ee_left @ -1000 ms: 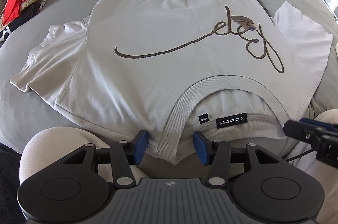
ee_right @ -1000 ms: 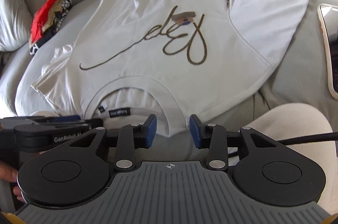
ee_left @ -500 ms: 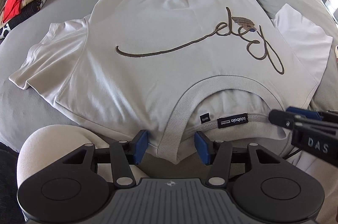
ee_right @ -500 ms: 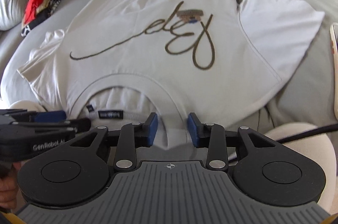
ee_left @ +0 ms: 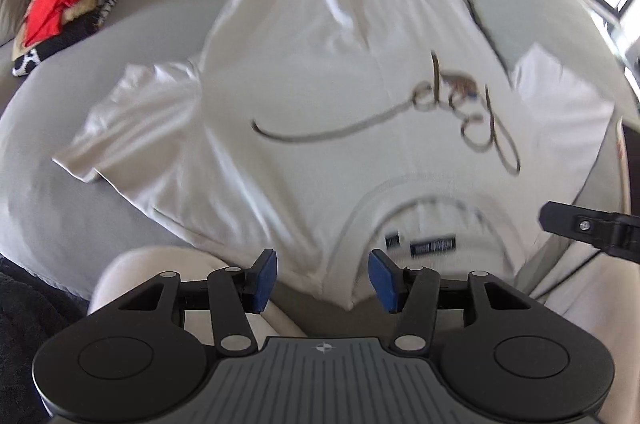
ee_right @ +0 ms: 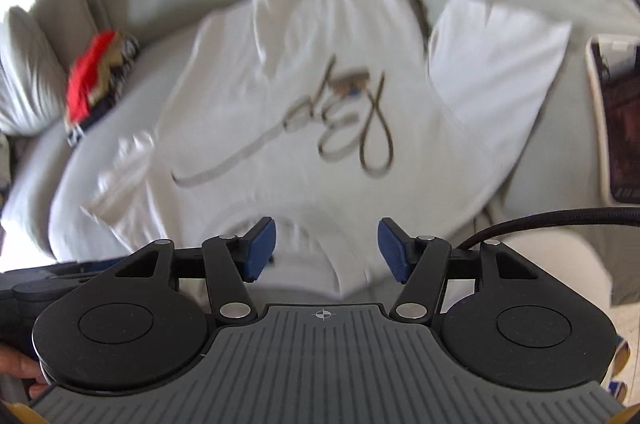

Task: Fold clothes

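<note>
White T-shirt (ee_left: 320,96) flat on sofa (ee_left: 100,64)

The white T-shirt (ee_left: 320,72) is soft, matt cloth. The sofa (ee_left: 60,208) is smooth grey cloth. The left gripper (ee_left: 322,278) is matt black plastic with shiny metal pins.

T-shirt (ee_left: 320,72) front: looping brown script (ee_left: 452,112), letters not readable | neck labels (ee_left: 432,246): two dark tags, print too blurred to read | no other legible text
</note>
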